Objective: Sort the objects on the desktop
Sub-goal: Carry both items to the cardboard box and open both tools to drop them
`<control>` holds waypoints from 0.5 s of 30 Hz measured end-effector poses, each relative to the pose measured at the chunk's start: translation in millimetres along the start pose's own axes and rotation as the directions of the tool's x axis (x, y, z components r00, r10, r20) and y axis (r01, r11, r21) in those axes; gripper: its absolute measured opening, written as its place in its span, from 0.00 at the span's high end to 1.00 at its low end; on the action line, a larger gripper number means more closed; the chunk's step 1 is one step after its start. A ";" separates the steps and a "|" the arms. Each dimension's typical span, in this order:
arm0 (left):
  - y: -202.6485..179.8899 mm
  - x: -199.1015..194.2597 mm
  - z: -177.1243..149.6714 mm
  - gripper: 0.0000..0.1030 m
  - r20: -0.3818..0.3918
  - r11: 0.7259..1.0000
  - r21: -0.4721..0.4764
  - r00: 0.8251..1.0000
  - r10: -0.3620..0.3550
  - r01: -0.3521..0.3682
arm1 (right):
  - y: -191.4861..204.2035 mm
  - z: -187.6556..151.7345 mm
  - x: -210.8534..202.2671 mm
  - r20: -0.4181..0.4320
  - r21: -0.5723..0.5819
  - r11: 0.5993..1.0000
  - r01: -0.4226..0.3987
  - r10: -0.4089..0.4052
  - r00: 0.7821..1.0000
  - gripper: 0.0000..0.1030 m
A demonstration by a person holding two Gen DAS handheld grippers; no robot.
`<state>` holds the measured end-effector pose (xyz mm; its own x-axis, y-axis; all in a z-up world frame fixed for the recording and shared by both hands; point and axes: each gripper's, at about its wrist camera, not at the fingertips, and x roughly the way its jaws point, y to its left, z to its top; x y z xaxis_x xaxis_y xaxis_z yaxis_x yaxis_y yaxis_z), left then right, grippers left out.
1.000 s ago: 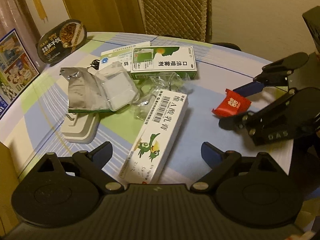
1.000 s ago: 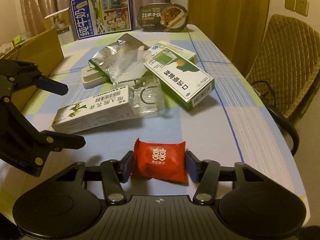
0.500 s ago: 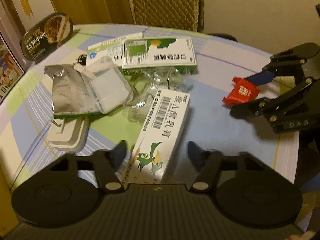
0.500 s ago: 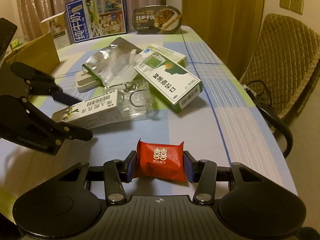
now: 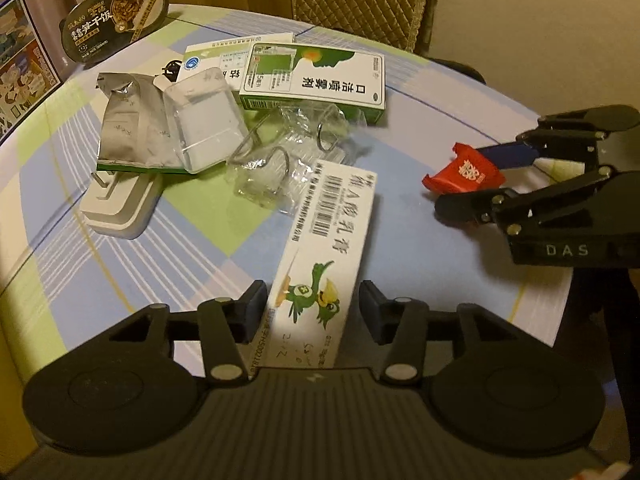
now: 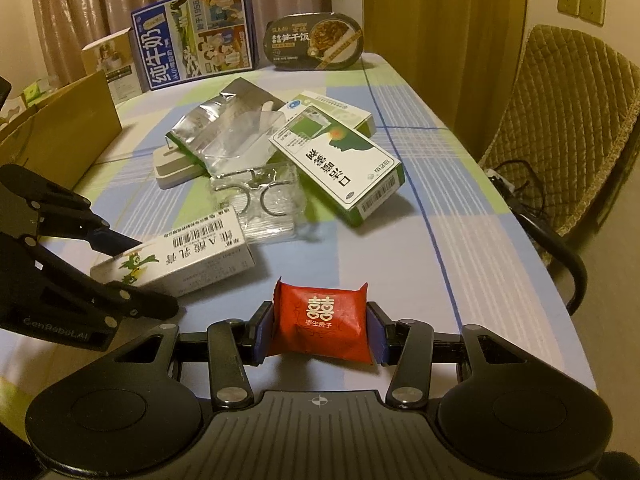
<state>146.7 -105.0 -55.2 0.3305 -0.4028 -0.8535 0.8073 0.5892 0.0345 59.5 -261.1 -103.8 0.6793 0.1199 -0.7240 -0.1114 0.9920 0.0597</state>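
Note:
My right gripper point(image 6: 319, 330) is shut on a red candy packet point(image 6: 322, 326), held just above the table near its front edge; it also shows in the left wrist view point(image 5: 464, 172). My left gripper point(image 5: 313, 309) is open, its fingers either side of the near end of a long white box with a green bird point(image 5: 320, 264); the left finger touches the box, a small gap shows at the right. That box lies in the right wrist view point(image 6: 176, 260) with the left gripper around its end.
A green-and-white spray box point(image 5: 316, 78), a second white box point(image 5: 224, 56), a silver foil pouch point(image 5: 128, 124), clear plastic wrap with rings point(image 5: 288, 152) and a white charger point(image 5: 116, 204) crowd mid-table. A cardboard box point(image 6: 56, 132), milk carton point(image 6: 196, 36) and rice bowl point(image 6: 316, 40) stand behind.
My left gripper has moved forward over the bird box and narrowed around its near end. My right gripper keeps hold of the red packet and has hardly moved.

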 end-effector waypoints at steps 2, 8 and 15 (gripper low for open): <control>-0.6 0.9 1.4 0.57 0.001 1.000 0.001 1.000 -0.003 0.003 | -0.6 -0.7 0.4 -0.002 0.001 1.000 0.000 0.000 1.000 0.56; -7.9 -1.9 3.0 0.65 -0.003 1.000 -0.011 1.000 0.001 -0.001 | -1.5 0.0 -4.1 0.008 0.004 1.000 -0.003 0.003 1.000 0.57; -11.4 -19.3 -6.3 0.66 0.015 0.993 -0.120 1.000 0.024 -0.022 | 1.5 1.4 -17.1 0.029 -0.002 1.000 -0.008 0.008 1.000 0.58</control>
<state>128.1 -99.5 -42.3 0.3572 -0.3988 -0.8446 0.7351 0.6779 -0.0091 48.6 -261.6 -90.4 0.6990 0.1286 -0.7035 -0.1184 0.9909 0.0635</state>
